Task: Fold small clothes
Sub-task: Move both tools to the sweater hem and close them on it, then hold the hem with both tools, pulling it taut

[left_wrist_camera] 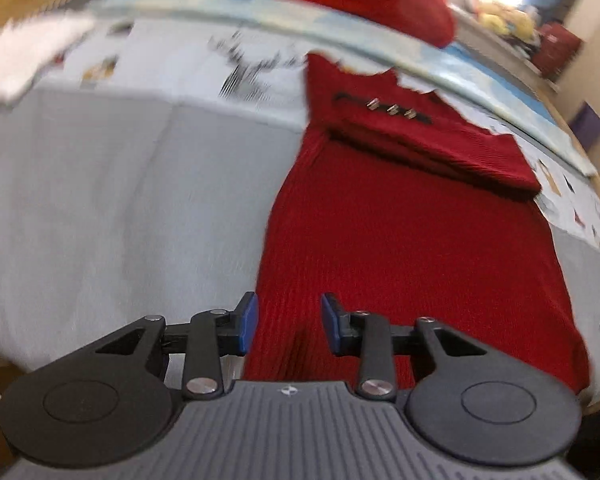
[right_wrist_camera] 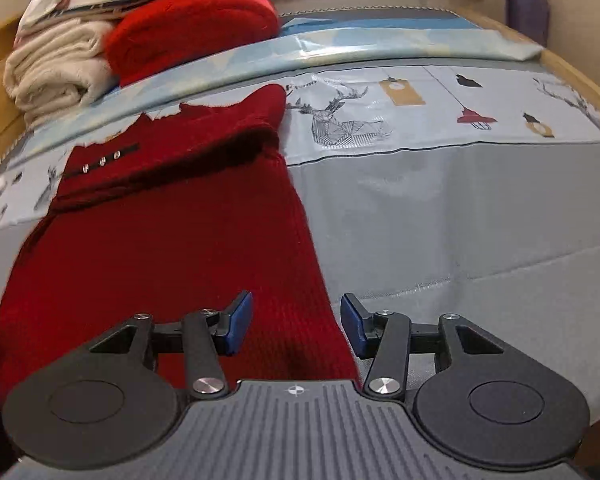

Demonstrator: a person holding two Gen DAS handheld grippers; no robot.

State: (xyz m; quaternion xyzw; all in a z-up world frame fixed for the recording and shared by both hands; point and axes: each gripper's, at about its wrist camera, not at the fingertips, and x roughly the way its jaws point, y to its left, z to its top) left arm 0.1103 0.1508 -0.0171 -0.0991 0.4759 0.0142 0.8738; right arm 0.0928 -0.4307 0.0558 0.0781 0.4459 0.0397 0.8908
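A dark red knit garment (left_wrist_camera: pixel 400 240) lies flat on the bed, its hem toward me and its neck at the far end. One sleeve is folded across the chest, with a dark strip carrying three small metal buttons (left_wrist_camera: pixel 392 110). My left gripper (left_wrist_camera: pixel 288 322) is open just above the hem's left corner, its blue pads apart with cloth showing below the gap. In the right wrist view the same garment (right_wrist_camera: pixel 172 240) fills the left half, its buttons (right_wrist_camera: pixel 102 161) at the far left. My right gripper (right_wrist_camera: pixel 296 324) is open over the hem's right edge.
The grey bed sheet (right_wrist_camera: pixel 460 220) has a deer-print band (right_wrist_camera: pixel 340 120) beyond it. A pile of folded clothes sits at the far left: a red knit (right_wrist_camera: pixel 192 24) and cream fabric (right_wrist_camera: pixel 56 68). A white cloth (left_wrist_camera: pixel 24 56) lies far left. A wooden bed frame (right_wrist_camera: pixel 580 76) runs along the right.
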